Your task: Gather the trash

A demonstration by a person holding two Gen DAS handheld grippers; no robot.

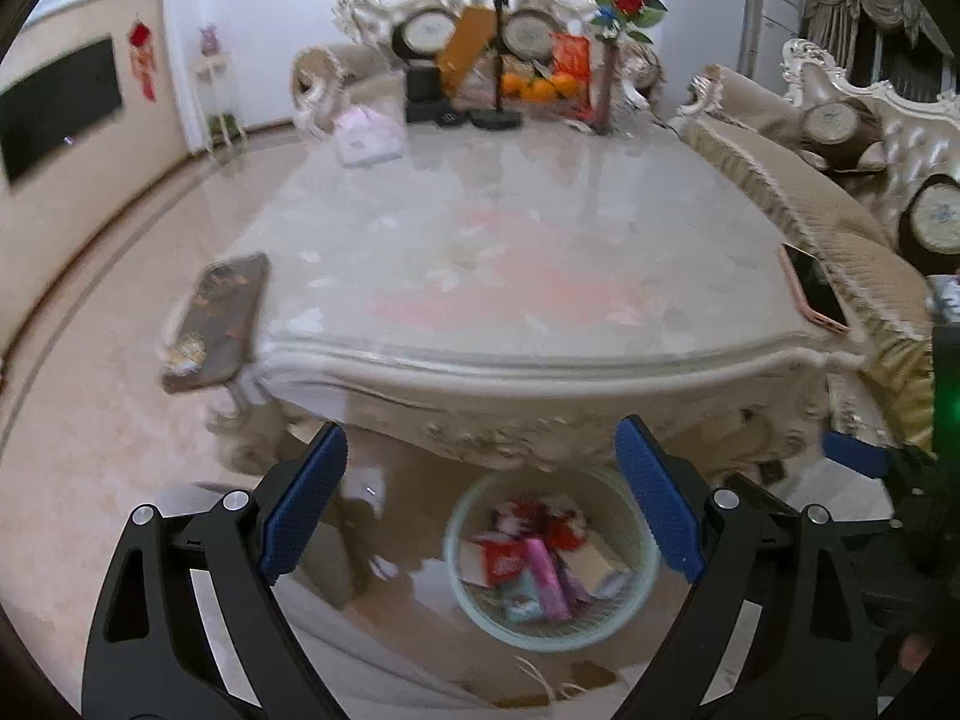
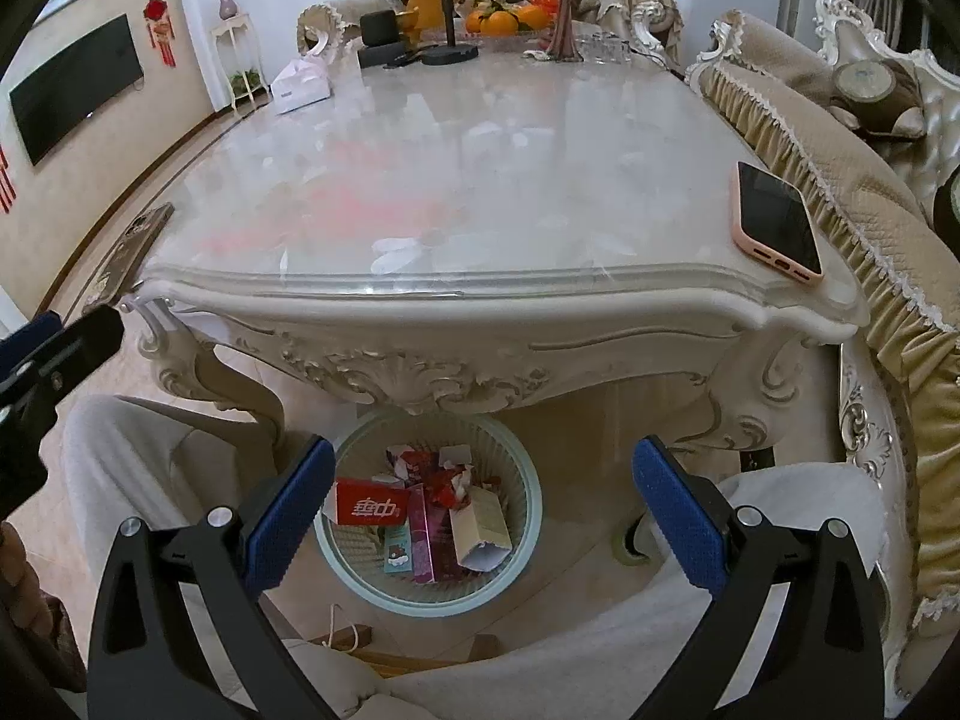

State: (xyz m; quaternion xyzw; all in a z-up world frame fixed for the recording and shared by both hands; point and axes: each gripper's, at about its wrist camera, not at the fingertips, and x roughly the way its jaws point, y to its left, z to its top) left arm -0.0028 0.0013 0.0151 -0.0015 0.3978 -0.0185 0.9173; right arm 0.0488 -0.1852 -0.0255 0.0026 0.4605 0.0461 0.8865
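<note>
Both tools hang wide open with nothing between their blue pads: the left tool (image 1: 483,495) and the right tool (image 2: 483,507) each point down over the near edge of the worktop (image 2: 480,180), toward the floor beneath it. From where I stand the worktop is a big pale carved piece with a glossy marble-look top, flanked on the right by a sofa (image 2: 840,192) draped in gold-fringed cloth. At its far end sit a heap of oranges (image 2: 504,18), a lamp stand (image 2: 449,48) and a white tissue box (image 2: 300,87). Under the near edge, on the floor, stands a round pale green basket (image 2: 528,540), and the trash (image 2: 420,516) lies inside it: a red carton, a pink box, a beige carton and crumpled wrappers. A pink-cased phone (image 2: 777,222) lies screen up at the worktop's right near corner, and a dark patterned phone (image 1: 219,318) overhangs the left corner. The left view is blurred.
</note>
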